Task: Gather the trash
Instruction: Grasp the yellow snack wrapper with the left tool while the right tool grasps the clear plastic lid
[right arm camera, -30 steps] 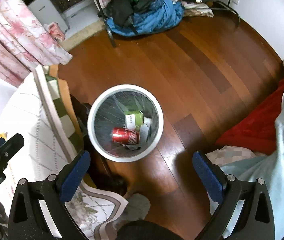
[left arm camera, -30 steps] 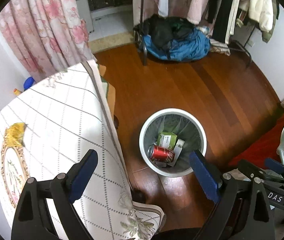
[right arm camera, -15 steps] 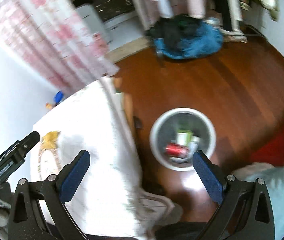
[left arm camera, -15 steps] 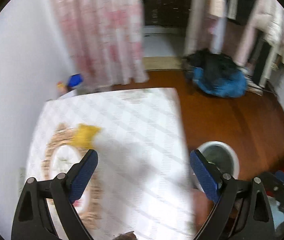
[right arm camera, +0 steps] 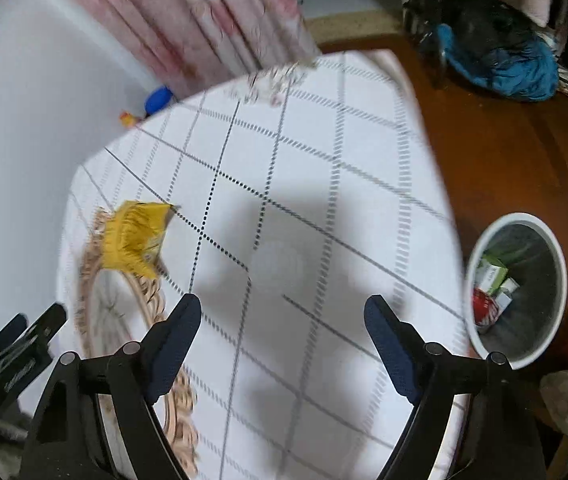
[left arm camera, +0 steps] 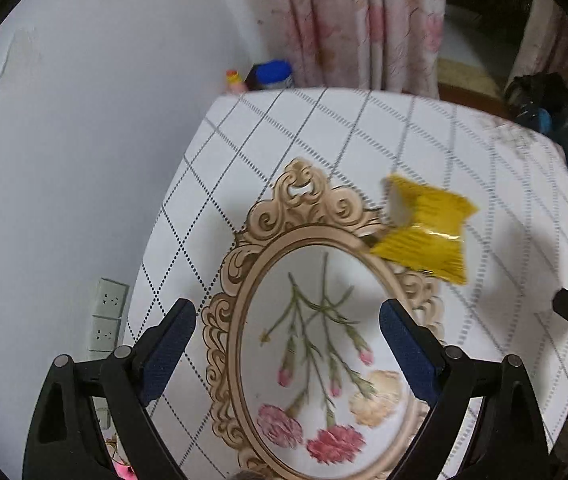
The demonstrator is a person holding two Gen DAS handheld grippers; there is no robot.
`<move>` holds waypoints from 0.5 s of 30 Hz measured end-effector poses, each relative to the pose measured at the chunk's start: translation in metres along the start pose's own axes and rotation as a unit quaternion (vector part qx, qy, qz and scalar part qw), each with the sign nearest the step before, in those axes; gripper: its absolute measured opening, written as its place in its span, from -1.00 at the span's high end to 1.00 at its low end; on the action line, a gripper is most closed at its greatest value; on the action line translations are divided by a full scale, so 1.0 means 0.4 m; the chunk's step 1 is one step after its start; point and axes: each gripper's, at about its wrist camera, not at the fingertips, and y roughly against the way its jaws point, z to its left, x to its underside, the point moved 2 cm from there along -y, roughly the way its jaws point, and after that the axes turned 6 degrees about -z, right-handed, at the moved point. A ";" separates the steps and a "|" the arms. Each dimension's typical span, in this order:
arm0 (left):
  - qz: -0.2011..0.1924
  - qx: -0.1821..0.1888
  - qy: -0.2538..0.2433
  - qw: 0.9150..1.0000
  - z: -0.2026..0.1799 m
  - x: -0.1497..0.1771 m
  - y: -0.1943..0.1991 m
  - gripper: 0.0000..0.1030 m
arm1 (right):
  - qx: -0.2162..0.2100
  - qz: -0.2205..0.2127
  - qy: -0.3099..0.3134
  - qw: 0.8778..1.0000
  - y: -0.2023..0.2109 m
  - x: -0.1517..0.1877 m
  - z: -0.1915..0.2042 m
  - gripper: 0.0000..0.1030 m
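A crumpled yellow wrapper (left arm camera: 424, 232) lies on the white checked tablecloth (left arm camera: 324, 140), partly over the ornate oval floral print. My left gripper (left arm camera: 288, 348) is open and empty, above the oval print, short of the wrapper. The wrapper also shows in the right wrist view (right arm camera: 136, 236), far left. My right gripper (right arm camera: 282, 344) is open and empty over the table's middle. The white trash bin (right arm camera: 518, 288) stands on the floor to the right of the table, holding a red can (right arm camera: 484, 310) and small cartons.
A white wall with sockets (left arm camera: 108, 320) runs along the table's left side. Pink floral curtains (left arm camera: 364, 20) hang behind. A blue-capped bottle (left arm camera: 272, 74) stands past the far table edge. Dark and blue clothes (right arm camera: 496, 56) lie piled on the wooden floor.
Both grippers swung left from above the trash bin to above the table. The yellow wrapper is now close ahead of the left gripper. Both stay open.
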 end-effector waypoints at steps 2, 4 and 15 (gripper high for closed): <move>0.006 0.009 0.002 1.000 0.008 0.003 -0.013 -0.83 | 0.006 0.009 0.001 1.000 -0.049 -0.004 0.016 -0.33; 0.009 0.027 0.002 1.000 0.003 -0.006 -0.026 -0.83 | 0.013 0.021 0.005 1.000 -0.086 0.002 0.022 -0.04; 0.036 0.144 -0.027 0.989 -0.161 -0.085 -0.079 -0.81 | 0.051 0.020 0.015 0.998 -0.067 0.000 -0.067 0.18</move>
